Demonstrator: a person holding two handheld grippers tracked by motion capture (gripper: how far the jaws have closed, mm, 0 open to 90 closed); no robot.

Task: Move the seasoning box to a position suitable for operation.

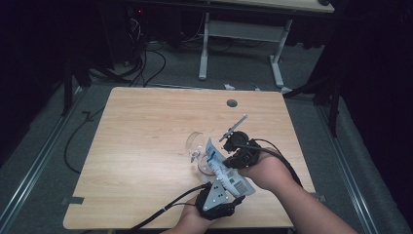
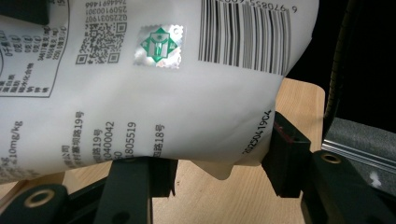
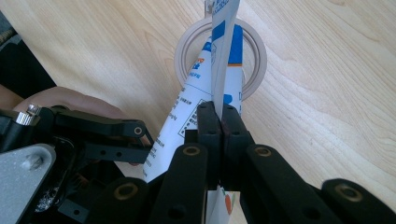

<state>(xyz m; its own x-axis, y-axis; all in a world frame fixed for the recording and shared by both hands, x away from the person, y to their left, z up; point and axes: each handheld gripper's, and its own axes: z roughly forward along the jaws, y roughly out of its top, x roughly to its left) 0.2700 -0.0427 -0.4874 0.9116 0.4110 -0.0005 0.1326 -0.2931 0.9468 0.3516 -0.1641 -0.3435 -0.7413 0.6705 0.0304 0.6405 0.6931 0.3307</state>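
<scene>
Pouch position: I see the white printed pouch [image 1: 229, 175] held up off the surface [image 1: 146, 146], between my two hand-held grippers, near the front right of the surface.
Pouch and left hand-held gripper: in the left gripper view the pouch [image 2: 154, 93] sits across the jaws, its bottom edge down between them, barcode and printed text facing the camera.
Left hand-held gripper: the left hand-held gripper [image 1: 217, 197] stands partly open around the pouch's wide end; the right-hand pad [image 2: 285, 154] touches the pouch's edge, the other jaw lies behind the film, so I read it as grasping the pouch.
Pouch and right hand-held gripper: in the right gripper view the pouch's thin edge [image 3: 224, 60] runs straight up out of the jaws.
Right hand-held gripper: the right hand-held gripper [image 1: 234, 153] is clenched tight on the pouch, pads pressed together on the film.
Cup: a clear round cup [image 1: 197, 146] lies on the surface just beyond the pouch; in the right gripper view its rim [image 3: 254, 42] shows behind the pouch's top.
</scene>
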